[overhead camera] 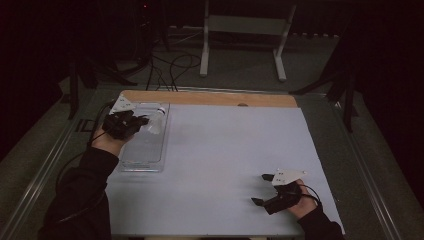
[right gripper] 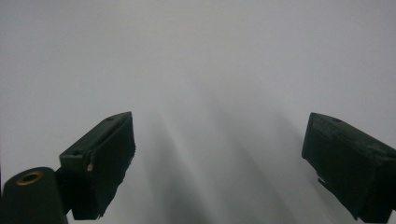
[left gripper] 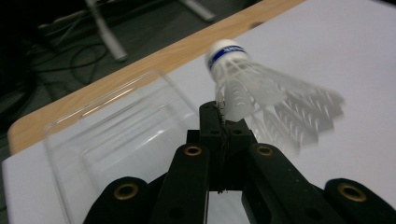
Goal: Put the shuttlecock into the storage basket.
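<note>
**Inventory: one table, one tray, two hand-held grippers, one shuttlecock**

One table [overhead camera: 225, 165], its top covered in white, with a strip of bare wood along the far edge.

One clear plastic tray [overhead camera: 145, 162], rectangular, lying on the table at my left, its long side running away from me.

Two hand-held grippers, both mine. My left hand-held gripper [left gripper: 223, 122] hangs over the far end of the tray, jaws pressed together on the feather skirt of the shuttlecock. My right hand-held gripper [overhead camera: 264, 189] sits low over the near right part of the table, well apart from the tray, jaws spread wide with nothing between them.

One shuttlecock [left gripper: 261, 95], white feathers, white cork with a blue band, held tilted above the tray's far end, cork pointing away from me.
</note>
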`<state>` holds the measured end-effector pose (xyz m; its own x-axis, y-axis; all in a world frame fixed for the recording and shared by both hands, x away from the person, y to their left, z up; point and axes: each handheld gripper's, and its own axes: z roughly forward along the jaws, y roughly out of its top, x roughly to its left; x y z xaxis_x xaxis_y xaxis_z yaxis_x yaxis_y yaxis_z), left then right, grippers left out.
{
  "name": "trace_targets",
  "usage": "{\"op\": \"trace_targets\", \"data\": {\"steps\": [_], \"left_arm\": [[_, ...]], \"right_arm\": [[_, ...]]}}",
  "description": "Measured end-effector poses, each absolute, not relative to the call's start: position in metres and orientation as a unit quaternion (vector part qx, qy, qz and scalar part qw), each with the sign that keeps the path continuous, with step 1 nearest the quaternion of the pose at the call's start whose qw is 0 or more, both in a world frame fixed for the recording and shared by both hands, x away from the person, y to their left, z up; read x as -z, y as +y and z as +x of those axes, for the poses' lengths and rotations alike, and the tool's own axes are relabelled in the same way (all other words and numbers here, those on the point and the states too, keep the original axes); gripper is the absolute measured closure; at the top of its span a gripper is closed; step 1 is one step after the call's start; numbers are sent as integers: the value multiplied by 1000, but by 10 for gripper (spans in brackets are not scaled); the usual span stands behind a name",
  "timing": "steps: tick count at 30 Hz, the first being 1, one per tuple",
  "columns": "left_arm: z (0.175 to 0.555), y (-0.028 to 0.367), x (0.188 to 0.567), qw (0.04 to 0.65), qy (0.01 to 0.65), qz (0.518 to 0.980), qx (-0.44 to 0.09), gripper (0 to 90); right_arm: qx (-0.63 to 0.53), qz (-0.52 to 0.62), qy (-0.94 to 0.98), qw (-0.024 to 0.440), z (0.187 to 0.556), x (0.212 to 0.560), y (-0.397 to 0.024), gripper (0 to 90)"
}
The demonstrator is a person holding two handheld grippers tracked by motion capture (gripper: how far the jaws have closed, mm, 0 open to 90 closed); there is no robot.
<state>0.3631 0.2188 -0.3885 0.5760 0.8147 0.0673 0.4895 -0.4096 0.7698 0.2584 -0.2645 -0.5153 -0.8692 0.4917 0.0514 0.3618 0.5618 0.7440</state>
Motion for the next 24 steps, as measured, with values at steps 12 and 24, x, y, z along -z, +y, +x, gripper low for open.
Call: {"op": "trace_targets", "data": {"steps": [12, 24], "left_arm": [[370, 217, 405, 348, 428, 798, -243, 900], [376, 217, 423, 343, 444, 797, -223, 900]], "right_arm": [[-402, 243, 880, 76, 258, 517, -264, 95], [-403, 242, 880, 72, 259, 517, -265, 95]]}}
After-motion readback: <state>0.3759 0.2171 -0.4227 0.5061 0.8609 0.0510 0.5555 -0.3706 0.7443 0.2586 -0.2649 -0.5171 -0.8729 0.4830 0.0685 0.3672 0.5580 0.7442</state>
